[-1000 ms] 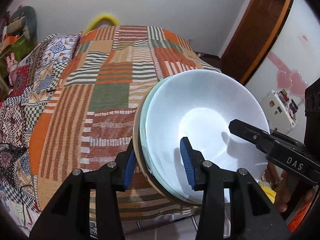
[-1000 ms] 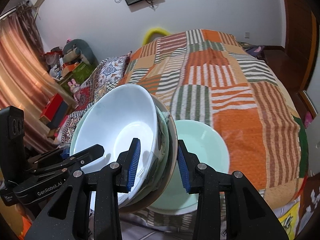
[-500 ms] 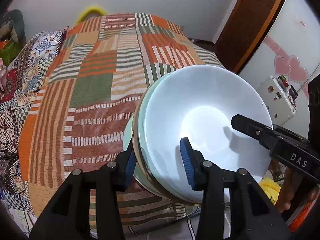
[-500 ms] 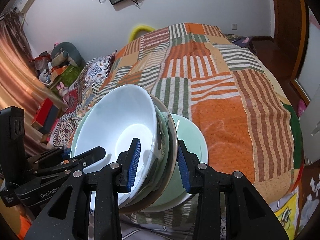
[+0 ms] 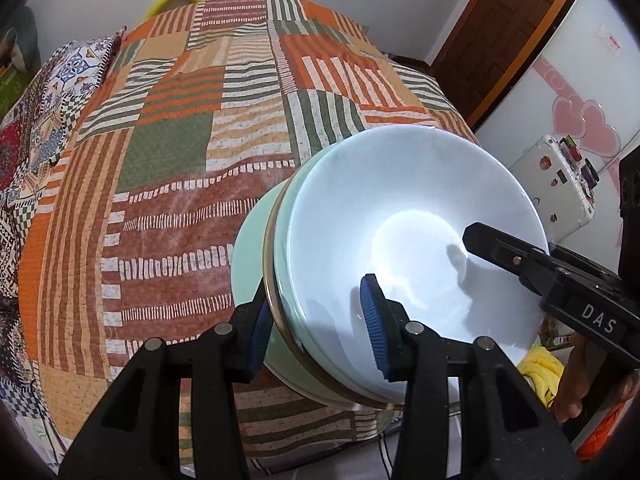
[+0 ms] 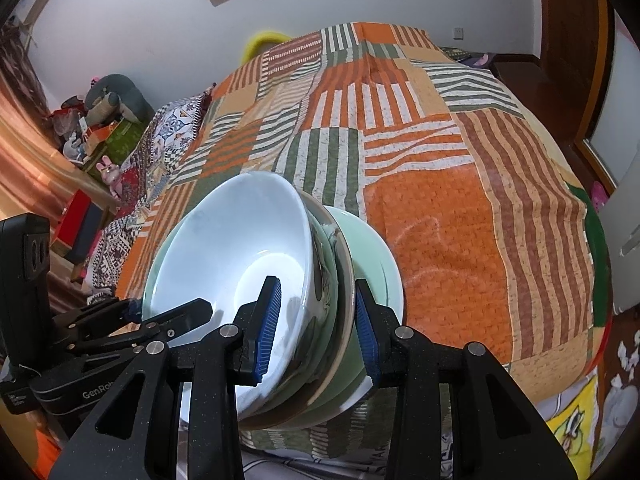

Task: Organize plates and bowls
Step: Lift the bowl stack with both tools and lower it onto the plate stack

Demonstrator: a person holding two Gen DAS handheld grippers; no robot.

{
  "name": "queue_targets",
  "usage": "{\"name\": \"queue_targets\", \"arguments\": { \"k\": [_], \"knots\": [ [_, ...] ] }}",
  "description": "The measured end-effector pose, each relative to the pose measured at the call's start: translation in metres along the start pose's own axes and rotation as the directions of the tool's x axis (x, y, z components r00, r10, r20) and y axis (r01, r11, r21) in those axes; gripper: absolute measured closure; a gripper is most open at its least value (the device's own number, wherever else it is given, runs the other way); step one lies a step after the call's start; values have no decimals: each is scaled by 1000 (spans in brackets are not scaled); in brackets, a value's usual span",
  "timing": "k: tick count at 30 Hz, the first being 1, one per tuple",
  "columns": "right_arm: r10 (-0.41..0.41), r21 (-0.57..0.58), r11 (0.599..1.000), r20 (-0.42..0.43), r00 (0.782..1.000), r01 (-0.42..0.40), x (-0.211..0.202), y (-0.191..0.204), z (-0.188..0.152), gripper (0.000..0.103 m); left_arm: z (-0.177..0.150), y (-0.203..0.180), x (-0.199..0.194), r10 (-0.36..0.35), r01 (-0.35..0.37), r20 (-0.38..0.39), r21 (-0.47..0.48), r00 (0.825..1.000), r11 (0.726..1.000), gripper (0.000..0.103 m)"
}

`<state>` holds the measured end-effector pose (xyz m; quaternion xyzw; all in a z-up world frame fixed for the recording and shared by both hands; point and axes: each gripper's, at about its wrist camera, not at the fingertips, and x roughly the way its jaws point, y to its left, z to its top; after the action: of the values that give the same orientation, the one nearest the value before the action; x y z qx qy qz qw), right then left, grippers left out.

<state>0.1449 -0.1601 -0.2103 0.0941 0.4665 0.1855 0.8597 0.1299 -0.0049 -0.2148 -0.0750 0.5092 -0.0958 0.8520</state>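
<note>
Both pairs of blue-padded fingers are clamped on opposite edges of one nested stack of dishes: the left gripper (image 5: 318, 332) pinches its near rim, and the right gripper (image 6: 318, 328) pinches the other side, one pad inside and one outside in each case. Uppermost sits a glossy white ceramic bowl (image 5: 416, 240), nested in a pale green bowl (image 6: 320, 288) and a tan-rimmed dish (image 5: 271, 276), with a mint-green plate (image 6: 376, 256) directly beneath, all tilted above the near edge of a bed covered by an orange, green and brown striped patchwork quilt (image 5: 168, 184).
</note>
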Motion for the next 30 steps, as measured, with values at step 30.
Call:
{"name": "queue_targets", "arguments": {
  "k": [30],
  "knots": [
    [3,-40,999,57,998,0,-25,0,0,60,4,-4,-63,72,-76,231,9,970,997,60]
  ]
}}
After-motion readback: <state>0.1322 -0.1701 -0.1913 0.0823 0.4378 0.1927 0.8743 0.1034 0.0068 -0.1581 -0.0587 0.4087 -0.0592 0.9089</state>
